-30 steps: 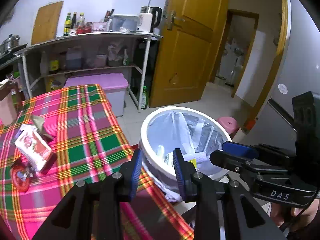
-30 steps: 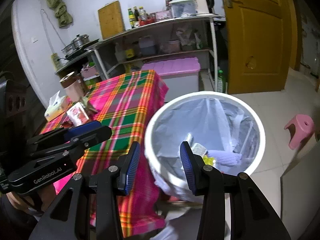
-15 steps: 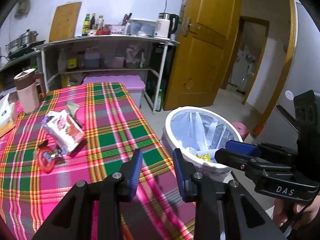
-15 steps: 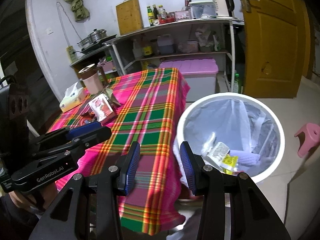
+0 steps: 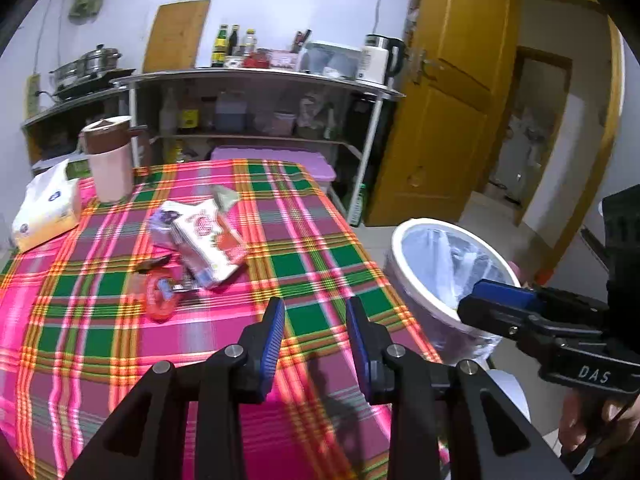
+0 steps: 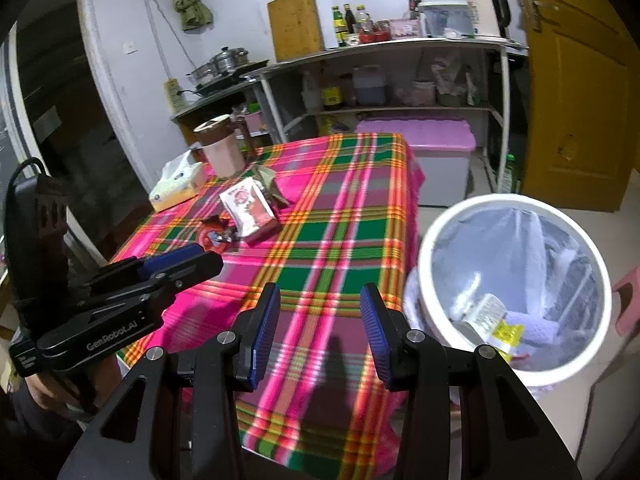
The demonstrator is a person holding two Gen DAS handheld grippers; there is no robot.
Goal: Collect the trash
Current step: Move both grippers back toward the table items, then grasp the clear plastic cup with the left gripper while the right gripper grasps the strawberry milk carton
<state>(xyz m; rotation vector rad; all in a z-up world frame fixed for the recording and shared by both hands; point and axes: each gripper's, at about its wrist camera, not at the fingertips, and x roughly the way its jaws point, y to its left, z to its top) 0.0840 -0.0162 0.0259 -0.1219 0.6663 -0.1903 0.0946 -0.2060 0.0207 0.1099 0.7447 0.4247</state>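
Both tongs [image 5: 316, 334] shifted from bin [image 5: 404, 280], over tablecloth [image 5: 100, 320]

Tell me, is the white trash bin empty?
Not empty. The white trash bin already holds wrappers lying at the bottom of its liner.

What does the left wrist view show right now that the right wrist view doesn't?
Only the left wrist view: the open doorway beyond the yellow door. Only the right wrist view: wrappers lying inside the trash bin, and a pink stool. Both show the plaid tablecloth, white snack bag, red wrapper, tissue pack, and both grippers empty.
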